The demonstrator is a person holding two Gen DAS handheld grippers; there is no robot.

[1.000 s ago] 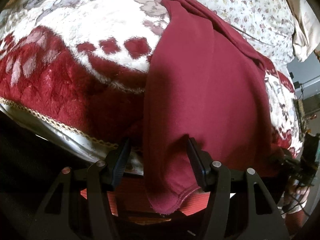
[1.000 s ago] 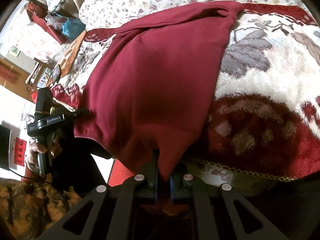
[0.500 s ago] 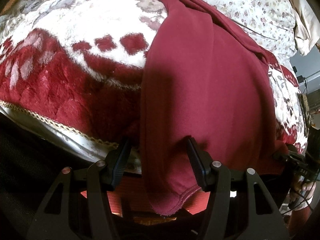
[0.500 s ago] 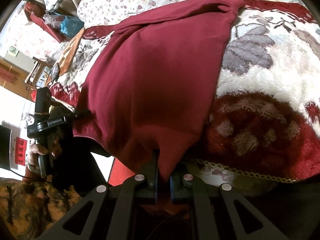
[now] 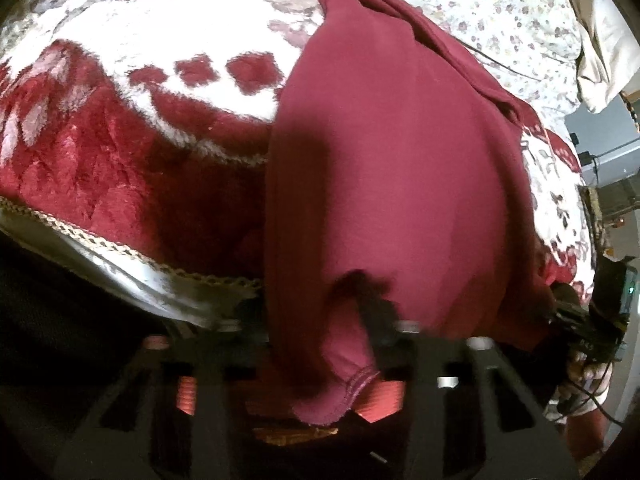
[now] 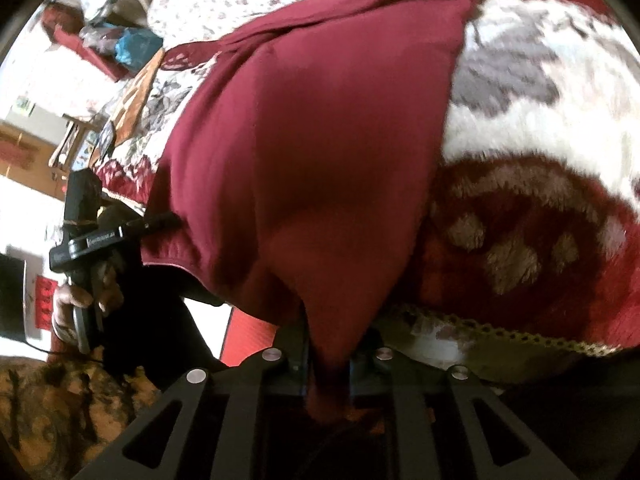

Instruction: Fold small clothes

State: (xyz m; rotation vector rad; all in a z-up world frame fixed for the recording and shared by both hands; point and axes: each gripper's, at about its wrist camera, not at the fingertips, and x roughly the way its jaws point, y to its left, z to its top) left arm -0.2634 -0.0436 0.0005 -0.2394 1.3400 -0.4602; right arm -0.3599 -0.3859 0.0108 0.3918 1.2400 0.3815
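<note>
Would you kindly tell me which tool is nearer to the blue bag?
Left. The left tool sits at the red garment's hem on the side toward the blue bag; the right tool grips the hem farther over, across the garment from it.

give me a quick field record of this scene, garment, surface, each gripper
garment: dark red cloth, spread on the bed, near hem hanging off the edge
surface: plush red and white floral blanket, flowered sheet beyond
left gripper: blurred; cloth corner hangs between its fingers, grip unclear
right gripper: shut on the cloth's near corner
fold: not yet made
</note>
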